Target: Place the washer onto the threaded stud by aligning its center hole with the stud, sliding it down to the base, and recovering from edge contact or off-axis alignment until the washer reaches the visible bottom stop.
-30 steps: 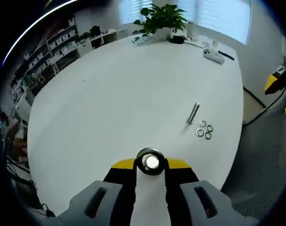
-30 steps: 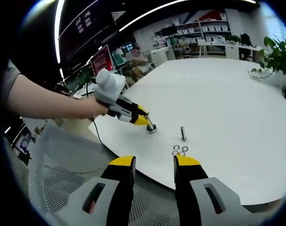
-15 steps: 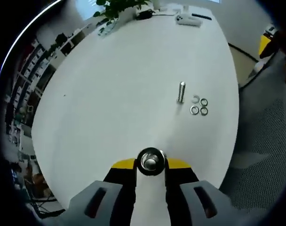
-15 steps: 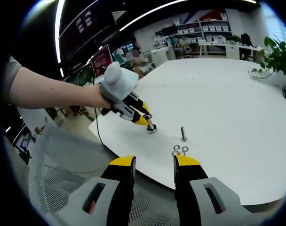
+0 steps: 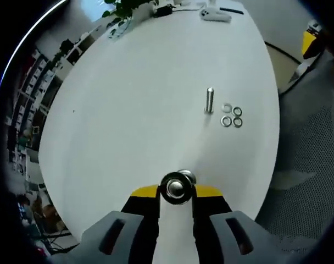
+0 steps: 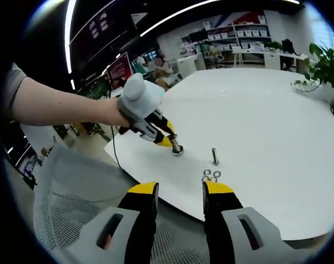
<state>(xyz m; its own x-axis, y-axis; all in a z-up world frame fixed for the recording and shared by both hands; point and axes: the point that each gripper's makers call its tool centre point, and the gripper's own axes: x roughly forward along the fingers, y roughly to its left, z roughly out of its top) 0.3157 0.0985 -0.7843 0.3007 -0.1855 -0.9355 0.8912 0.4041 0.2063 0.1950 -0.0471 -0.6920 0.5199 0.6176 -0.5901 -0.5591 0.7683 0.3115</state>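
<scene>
On the white table (image 5: pixel 128 110), at about one o'clock from our left gripper (image 5: pixel 176 190) in the left gripper view, the threaded stud (image 5: pixel 209 100) stood upright, with four loose washers (image 5: pixel 231 116) lying just beside it toward three o'clock. Our left gripper was closed on a round metal piece (image 5: pixel 177 188), ring-like with a bright centre; we judged it a washer or nut, held low over the near table edge, well apart from the stud. In the right gripper view a hand (image 6: pixel 113 113) carried that left gripper (image 6: pixel 173 144) at ten o'clock of the stud (image 6: pixel 215 155). Our right gripper (image 6: pixel 178 192) hung off the table with its jaws parted and empty, probably kept clear as a spare.
</scene>
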